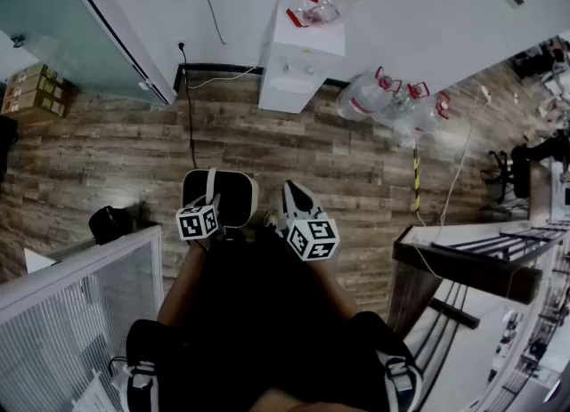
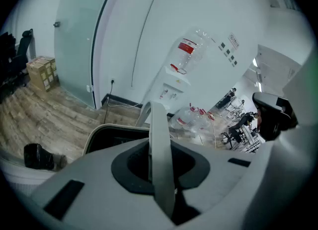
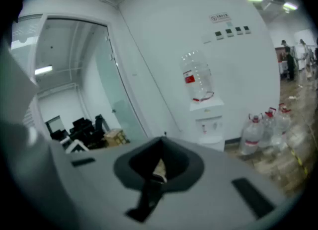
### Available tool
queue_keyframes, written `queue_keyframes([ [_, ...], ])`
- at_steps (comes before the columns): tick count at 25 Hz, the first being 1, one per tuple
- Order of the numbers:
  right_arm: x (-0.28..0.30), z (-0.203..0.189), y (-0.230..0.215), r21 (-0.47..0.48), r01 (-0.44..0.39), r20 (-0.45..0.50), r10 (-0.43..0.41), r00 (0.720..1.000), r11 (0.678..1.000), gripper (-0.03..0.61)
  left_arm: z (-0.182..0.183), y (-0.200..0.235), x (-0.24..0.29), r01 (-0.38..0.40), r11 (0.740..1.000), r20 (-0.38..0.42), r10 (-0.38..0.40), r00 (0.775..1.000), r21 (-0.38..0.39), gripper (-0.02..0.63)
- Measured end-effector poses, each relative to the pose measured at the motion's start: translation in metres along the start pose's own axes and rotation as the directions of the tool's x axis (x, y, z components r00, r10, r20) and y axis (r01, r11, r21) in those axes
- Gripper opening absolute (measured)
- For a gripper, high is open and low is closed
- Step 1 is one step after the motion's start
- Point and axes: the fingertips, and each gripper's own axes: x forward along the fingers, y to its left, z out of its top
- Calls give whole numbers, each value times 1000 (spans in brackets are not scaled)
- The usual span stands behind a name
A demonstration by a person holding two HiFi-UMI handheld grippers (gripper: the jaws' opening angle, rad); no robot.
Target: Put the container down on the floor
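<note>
The container (image 1: 233, 198) is a pail with a white rim, a dark inside and a white strap handle (image 1: 211, 186). It hangs over the wooden floor in front of my legs. My left gripper (image 1: 216, 222) is shut on that handle; in the left gripper view the strap (image 2: 160, 149) runs upright between the grey jaws and the rim (image 2: 107, 130) shows beyond them. My right gripper (image 1: 293, 193) hovers just right of the container, apart from it. Its jaws (image 3: 156, 170) meet with nothing between them.
A white water dispenser (image 1: 301, 63) stands at the far wall, with several water jugs (image 1: 392, 99) on the floor to its right. A black object (image 1: 109, 222) lies at left by a white mesh partition (image 1: 80, 312). A desk edge (image 1: 463, 263) is at right.
</note>
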Motion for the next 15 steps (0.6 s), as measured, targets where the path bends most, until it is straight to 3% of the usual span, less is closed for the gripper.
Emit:
queue_keyframes([
  [15,0,7,11,-8,-15,23,15,1000,1000,32,-6,2,-2,26,999,-14,-27,1000,-26,71],
])
